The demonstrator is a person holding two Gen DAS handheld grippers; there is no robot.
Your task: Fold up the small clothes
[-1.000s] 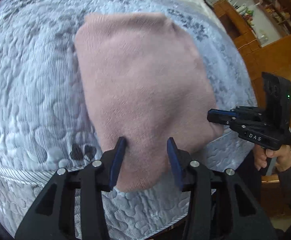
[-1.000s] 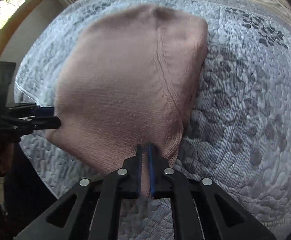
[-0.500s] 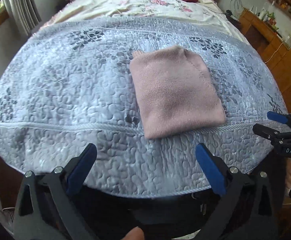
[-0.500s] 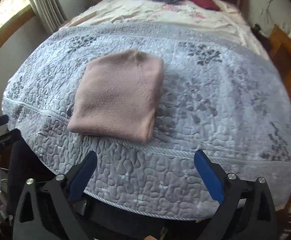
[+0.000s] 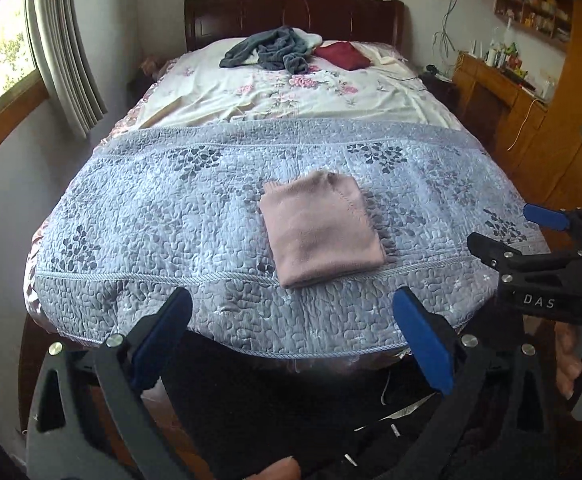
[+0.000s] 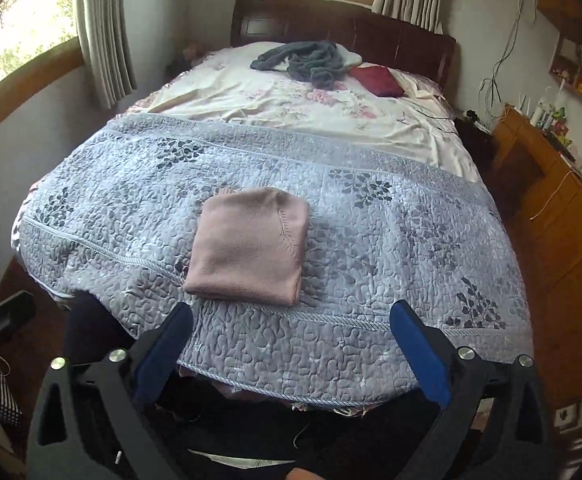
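Left wrist view, left gripper (image 5: 291, 336) jaws spread wide and empty, right gripper (image 6: 287, 346) likewise, folded pink garment (image 5: 321, 232) untouched on quilt (image 5: 151, 220).

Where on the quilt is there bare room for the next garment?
Bare quilt lies on both sides of the folded pink garment: a wide patch toward the wooden cabinets, a narrower one toward the curtained window. Crowded by the headboard: grey clothes, red cloth.

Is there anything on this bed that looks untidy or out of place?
The pink folded garment lies flat and neat on the grey quilt. Only the grey clothing near the headboard looks odd: it lies in a crumpled, unfolded heap beside a dark red item.
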